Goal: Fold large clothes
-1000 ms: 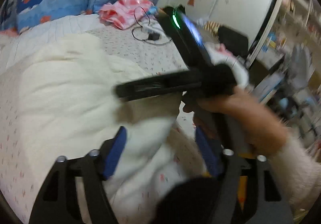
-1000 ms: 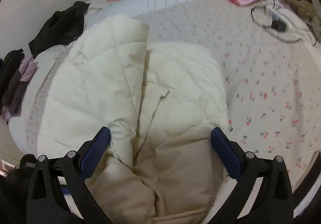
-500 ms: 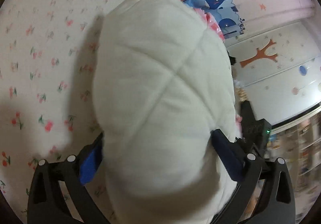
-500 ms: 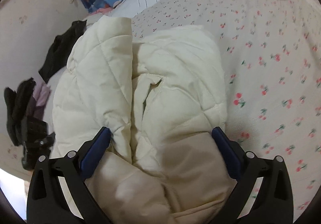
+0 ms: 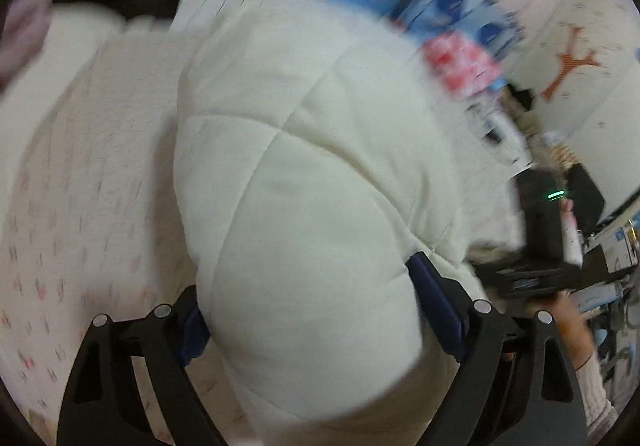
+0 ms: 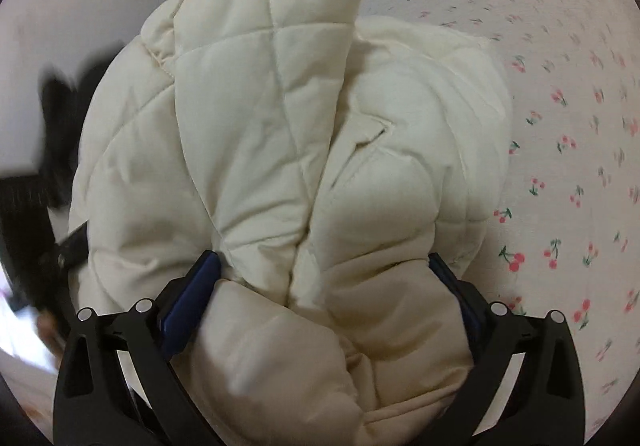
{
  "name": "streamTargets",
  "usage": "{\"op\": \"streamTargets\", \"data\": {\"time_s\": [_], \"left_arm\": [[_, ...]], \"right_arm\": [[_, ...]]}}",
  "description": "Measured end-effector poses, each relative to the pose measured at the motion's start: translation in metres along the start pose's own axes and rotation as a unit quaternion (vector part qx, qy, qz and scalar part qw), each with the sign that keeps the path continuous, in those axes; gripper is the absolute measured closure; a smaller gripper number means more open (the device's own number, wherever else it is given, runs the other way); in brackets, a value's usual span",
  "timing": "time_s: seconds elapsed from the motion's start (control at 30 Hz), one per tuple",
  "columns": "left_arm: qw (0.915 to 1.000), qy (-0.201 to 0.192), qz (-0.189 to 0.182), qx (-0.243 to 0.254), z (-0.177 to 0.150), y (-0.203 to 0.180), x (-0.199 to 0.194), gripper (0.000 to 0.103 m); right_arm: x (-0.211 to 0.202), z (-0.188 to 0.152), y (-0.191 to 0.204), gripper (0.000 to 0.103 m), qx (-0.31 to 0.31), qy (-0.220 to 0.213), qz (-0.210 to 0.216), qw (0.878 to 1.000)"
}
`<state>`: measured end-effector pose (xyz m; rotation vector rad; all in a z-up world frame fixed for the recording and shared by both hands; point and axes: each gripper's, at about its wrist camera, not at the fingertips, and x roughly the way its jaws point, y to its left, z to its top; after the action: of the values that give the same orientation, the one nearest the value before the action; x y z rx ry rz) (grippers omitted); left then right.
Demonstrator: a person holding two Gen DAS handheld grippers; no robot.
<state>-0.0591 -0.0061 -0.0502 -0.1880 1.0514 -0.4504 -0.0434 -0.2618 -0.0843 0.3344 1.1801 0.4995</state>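
Mid-fold, carrying step. Cream quilted coat [image 6: 304, 150] bundled on bed [image 6: 568, 94], bulk toward 12 o'clock of both tongs. Left tongs [image 5: 316, 310] closing, padded roll between pads. Right tongs [image 6: 324, 286] clenched wide on coat. Next, I judge: lay the bundle flat, press the puff down, release.

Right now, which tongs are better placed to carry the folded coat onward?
Neither alone. The cream quilted coat bulges between the right tongs and the closing left tongs; the right view shows more of the bundle, a slight edge.
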Motion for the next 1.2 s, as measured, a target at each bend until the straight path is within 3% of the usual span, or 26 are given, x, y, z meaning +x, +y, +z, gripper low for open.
{"op": "streamTargets", "data": {"time_s": [0.13,0.2,0.27,0.4,0.5,0.53,0.6,0.7,0.8,0.9,0.97,1.07,1.2], "left_arm": [[0.9997,-0.023,0.0,0.011,-0.016,0.003,0.002,0.014],[0.999,-0.033,0.017,0.026,-0.015,-0.008,0.006,0.012],[0.9988,-0.034,0.018,0.03,-0.017,-0.006,0.009,0.012],[0.9989,-0.032,0.013,0.032,-0.018,0.001,0.004,0.012],[0.9991,-0.031,0.015,0.024,-0.015,0.006,-0.003,0.012],[0.999,-0.037,0.012,0.022,-0.014,0.004,-0.006,0.012],[0.9979,-0.055,0.018,0.029,-0.009,0.0,-0.016,0.012],[0.9919,-0.093,0.058,0.064,-0.002,-0.016,-0.029,0.012],[0.9901,-0.113,0.061,0.057,0.013,-0.016,-0.035,0.012],[0.9844,-0.13,0.082,0.086,0.028,-0.02,-0.032,0.012],[0.9817,-0.118,0.088,0.12,0.032,-0.028,-0.016,0.012],[0.9814,-0.099,0.097,0.133,0.024,-0.03,0.011,0.012],[0.9787,-0.113,0.109,0.132,0.02,-0.028,0.007,0.011]], "right_arm": [[-0.029,-0.006,-0.017,0.006,0.028,-0.016,-0.042,0.999],[-0.057,0.002,-0.004,0.006,0.026,-0.071,-0.1,0.992],[-0.076,0.02,0.021,0.006,0.008,-0.127,-0.072,0.989],[-0.064,0.067,0.072,0.006,-0.032,-0.18,-0.064,0.981],[-0.012,0.089,0.06,0.006,-0.013,-0.167,-0.144,0.975],[0.009,0.089,0.041,0.006,0.007,-0.151,-0.133,0.979],[0.039,0.072,-0.011,0.006,0.097,-0.142,-0.059,0.983],[0.033,0.063,-0.037,0.006,0.152,-0.144,-0.025,0.977],[0.02,0.061,-0.036,0.006,0.166,-0.131,-0.02,0.977],[-0.019,0.045,-0.009,0.006,0.13,-0.169,-0.052,0.976],[-0.013,0.025,-0.002,0.006,0.105,-0.16,-0.097,0.977],[0.002,0.018,-0.022,0.006,0.14,-0.128,-0.061,0.98],[-0.022,0.011,0.008,0.006,0.106,-0.152,-0.117,0.976]]}}
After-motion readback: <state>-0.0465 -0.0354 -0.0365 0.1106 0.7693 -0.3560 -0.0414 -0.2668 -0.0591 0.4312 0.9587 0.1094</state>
